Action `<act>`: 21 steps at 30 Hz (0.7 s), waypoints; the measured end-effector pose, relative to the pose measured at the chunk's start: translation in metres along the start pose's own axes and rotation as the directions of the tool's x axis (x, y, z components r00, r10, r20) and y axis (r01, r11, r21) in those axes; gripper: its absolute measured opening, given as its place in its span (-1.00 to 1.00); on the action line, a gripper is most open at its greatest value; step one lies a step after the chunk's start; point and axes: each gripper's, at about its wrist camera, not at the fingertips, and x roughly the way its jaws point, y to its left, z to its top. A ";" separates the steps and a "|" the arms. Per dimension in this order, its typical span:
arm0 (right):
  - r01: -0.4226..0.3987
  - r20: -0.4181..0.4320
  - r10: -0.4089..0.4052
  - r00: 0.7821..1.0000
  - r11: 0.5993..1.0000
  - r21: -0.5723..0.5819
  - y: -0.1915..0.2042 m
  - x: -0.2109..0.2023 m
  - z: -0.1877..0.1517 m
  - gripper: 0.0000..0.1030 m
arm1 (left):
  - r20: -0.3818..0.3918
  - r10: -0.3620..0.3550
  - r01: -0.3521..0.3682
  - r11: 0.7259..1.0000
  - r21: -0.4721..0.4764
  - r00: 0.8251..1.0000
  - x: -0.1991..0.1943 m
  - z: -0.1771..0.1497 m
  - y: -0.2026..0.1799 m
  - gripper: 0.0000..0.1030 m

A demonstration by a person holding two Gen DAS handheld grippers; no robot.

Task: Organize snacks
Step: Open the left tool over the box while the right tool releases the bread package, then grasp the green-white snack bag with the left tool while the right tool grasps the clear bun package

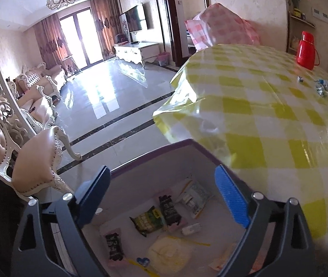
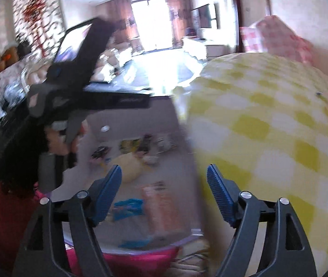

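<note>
Snacks lie loose on the floor of a box beside the table: green packet, two dark packets, a white pouch, a pale yellow bag. Left gripper hangs over the box, jaws spread wide, nothing between them. Right gripper likewise released and empty above the box, its view blurred. More small wrappers sit far across the checked cloth, near a red flask.
</note>
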 end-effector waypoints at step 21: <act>0.418 -0.059 -0.427 0.902 0.833 0.362 -0.293 -0.082 -0.028 0.69 | -0.034 -0.474 0.471 0.879 -0.077 0.880 0.086 0.137 -0.354 0.97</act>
